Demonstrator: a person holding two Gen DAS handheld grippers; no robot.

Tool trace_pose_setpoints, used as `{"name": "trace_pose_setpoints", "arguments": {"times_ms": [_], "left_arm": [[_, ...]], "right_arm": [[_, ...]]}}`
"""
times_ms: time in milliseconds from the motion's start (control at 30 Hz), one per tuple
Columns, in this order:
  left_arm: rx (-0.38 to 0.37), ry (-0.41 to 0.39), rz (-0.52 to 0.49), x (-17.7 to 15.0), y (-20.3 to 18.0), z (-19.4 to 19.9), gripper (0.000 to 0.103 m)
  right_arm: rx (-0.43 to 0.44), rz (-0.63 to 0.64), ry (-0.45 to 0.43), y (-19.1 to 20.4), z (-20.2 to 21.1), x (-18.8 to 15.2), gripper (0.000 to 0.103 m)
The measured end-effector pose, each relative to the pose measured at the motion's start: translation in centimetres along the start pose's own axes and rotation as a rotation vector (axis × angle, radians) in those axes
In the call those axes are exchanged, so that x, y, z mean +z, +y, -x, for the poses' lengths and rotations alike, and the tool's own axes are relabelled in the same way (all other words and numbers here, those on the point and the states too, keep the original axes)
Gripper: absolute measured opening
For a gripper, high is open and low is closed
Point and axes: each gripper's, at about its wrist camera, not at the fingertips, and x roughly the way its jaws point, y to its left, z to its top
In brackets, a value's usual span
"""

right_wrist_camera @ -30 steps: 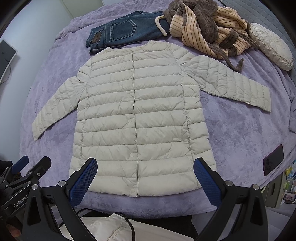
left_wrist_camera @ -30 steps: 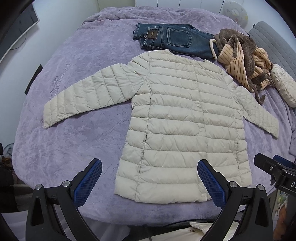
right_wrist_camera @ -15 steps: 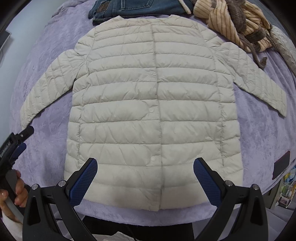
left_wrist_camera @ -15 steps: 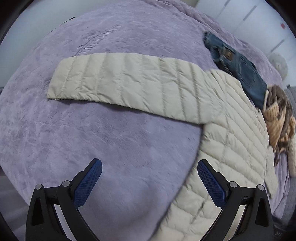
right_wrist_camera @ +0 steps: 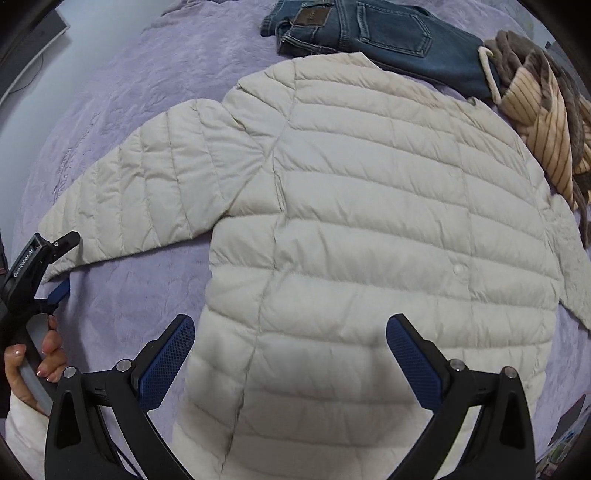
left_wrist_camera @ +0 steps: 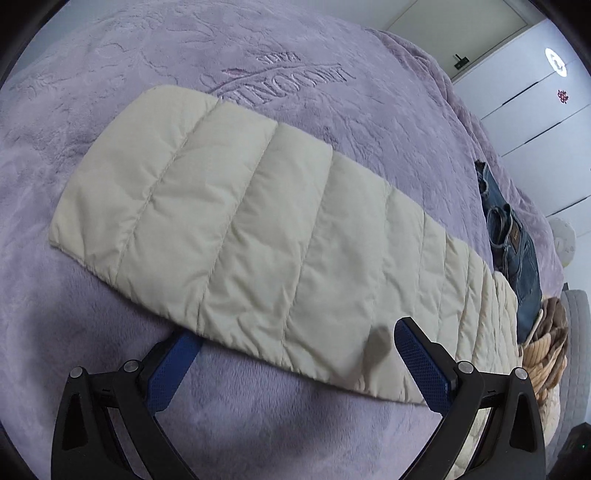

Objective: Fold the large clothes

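A cream quilted puffer jacket (right_wrist_camera: pixel 369 206) lies flat, front up, on a purple bedspread (right_wrist_camera: pixel 140 66). Its left sleeve (left_wrist_camera: pixel 240 236) fills the left wrist view. My left gripper (left_wrist_camera: pixel 295 354) is open at the sleeve's near edge: one blue finger (left_wrist_camera: pixel 173 365) slips under the edge and the other finger (left_wrist_camera: pixel 421 365) sits above the fabric. It also shows in the right wrist view (right_wrist_camera: pixel 55 266) at the sleeve's cuff. My right gripper (right_wrist_camera: pixel 291 358) is open and hovers low over the jacket's body, holding nothing.
Folded blue jeans (right_wrist_camera: pixel 369 33) lie beyond the jacket's collar. A brown and tan striped garment (right_wrist_camera: pixel 543 122) is heaped at the far right. White cupboard doors (left_wrist_camera: pixel 535 110) stand behind the bed. A dark flat object (right_wrist_camera: pixel 569 421) lies near the bed's right edge.
My left gripper has moved in close to the left sleeve's cuff and dropped to its edge. My right gripper has moved forward and lower over the jacket's body.
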Motion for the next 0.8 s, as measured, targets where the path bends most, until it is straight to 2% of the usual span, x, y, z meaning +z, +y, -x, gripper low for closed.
{"name": "trace_pose_setpoints", "arguments": {"times_ms": [33, 67, 100, 133, 200, 233, 333, 400, 433, 500, 633, 800], "left_arm": [[0.010, -0.021, 0.005, 0.4, 0.1, 0.1, 0.103], [0.020, -0.043, 0.010, 0.8, 0.1, 0.2, 0.094], [0.031, -0.062, 0.011, 1.3, 0.1, 0.3, 0.076], [0.036, -0.064, 0.007, 1.7, 0.1, 0.3, 0.065], [-0.012, -0.052, 0.005, 2.5, 0.3, 0.2, 0.016], [-0.059, -0.043, 0.007, 2.8, 0.6, 0.3, 0.009], [-0.101, -0.055, -0.029, 3.5, 0.2, 1.1, 0.009], [-0.120, -0.077, -0.074, 3.6, -0.7, 2.2, 0.009], [-0.133, -0.086, -0.095, 3.6, -1.2, 2.8, 0.009], [-0.159, -0.107, -0.140, 3.7, -2.6, 4.0, 0.009], [-0.218, -0.145, -0.251, 2.9, -6.5, 7.0, 0.009], [-0.281, -0.165, -0.417, 0.6, -14.6, 8.6, 0.009]], "right_arm": [[-0.003, 0.005, -0.013, 0.4, -0.3, 0.7, 0.103], [-0.006, 0.011, -0.026, 0.7, -0.6, 1.4, 0.103], [-0.009, 0.019, -0.040, 1.1, -0.8, 2.1, 0.103], [-0.009, 0.028, -0.055, 1.5, -1.0, 2.8, 0.103], [-0.003, 0.041, -0.084, 2.3, -1.3, 4.0, 0.103], [0.004, 0.044, -0.099, 2.7, -1.5, 4.7, 0.103], [0.017, 0.039, -0.145, 3.4, -1.7, 5.9, 0.100], [0.043, 0.042, -0.168, 3.8, -2.2, 6.6, 0.077], [0.061, 0.048, -0.162, 3.9, -2.7, 6.7, 0.053], [0.102, 0.044, -0.128, 4.0, -4.3, 7.3, 0.035], [0.150, 0.021, -0.096, 3.8, -6.8, 7.5, 0.032], [0.204, 0.003, -0.072, 3.4, -8.6, 7.7, 0.032]]}}
